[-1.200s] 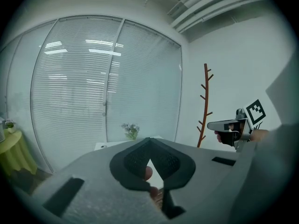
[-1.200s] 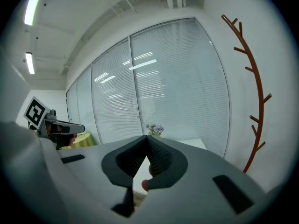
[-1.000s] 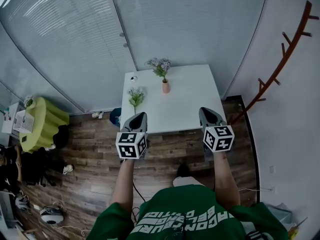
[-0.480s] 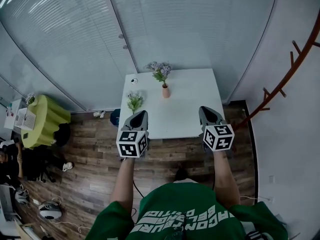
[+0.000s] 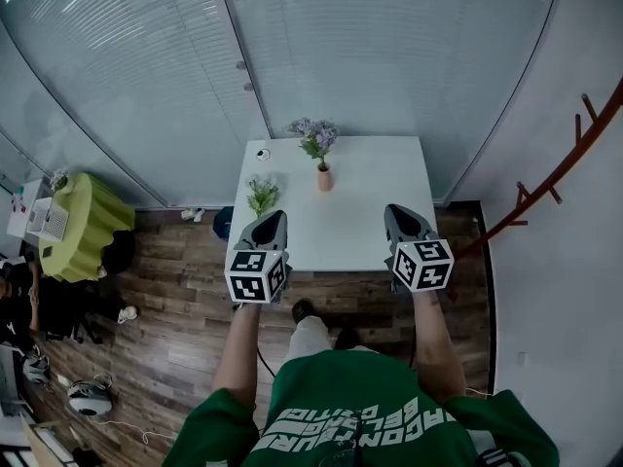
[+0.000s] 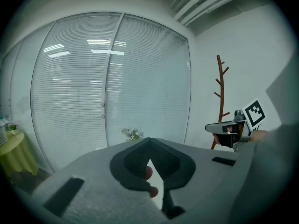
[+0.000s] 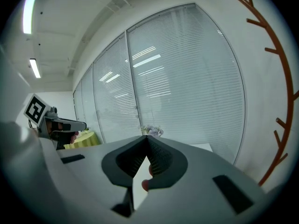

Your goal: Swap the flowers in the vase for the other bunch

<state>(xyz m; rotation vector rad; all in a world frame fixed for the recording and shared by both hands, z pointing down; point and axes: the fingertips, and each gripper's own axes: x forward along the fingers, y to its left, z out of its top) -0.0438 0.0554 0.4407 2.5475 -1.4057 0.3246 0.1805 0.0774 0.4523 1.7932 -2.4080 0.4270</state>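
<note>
Flowers first: the purple bunch (image 5: 314, 136) stands upright in the small pink vase (image 5: 324, 177), on the far half of the white table (image 5: 380, 202), at 12 o'clock from the person. The other bunch (image 5: 261, 194), green with pale blooms, lies flat on the tabletop at about 8 o'clock from the vase, near the left edge and apart from it. I take it to be laid there so it can be picked up once the vase is emptied. A small round object (image 5: 260, 153) sits at 10 o'clock from the vase; it is too small for me to name.

My left gripper (image 5: 275, 219) hangs at the table's near edge, at 7 o'clock from the vase and just short of the loose bunch. My right gripper (image 5: 396, 212) is at 5 o'clock, well apart from both bunches. Nothing is touched yet, so I judge this to be the approach, with the swap not begun.

Only the head view gives me the layout: vase, both bunches and the bare tabletop between. It cannot tell me how the jaws stand. The left gripper view shows that gripper (image 6: 149, 140) with its tips pressed together and nothing between them, and the right gripper view shows the same of the other (image 7: 147, 138). Both must spread before any stem can be taken. Each gripper view shows only a tuft of blossom above the jaw tips, with the vase hidden. The brown coat stand (image 6: 220, 97) rises at 2 o'clock.
</note>
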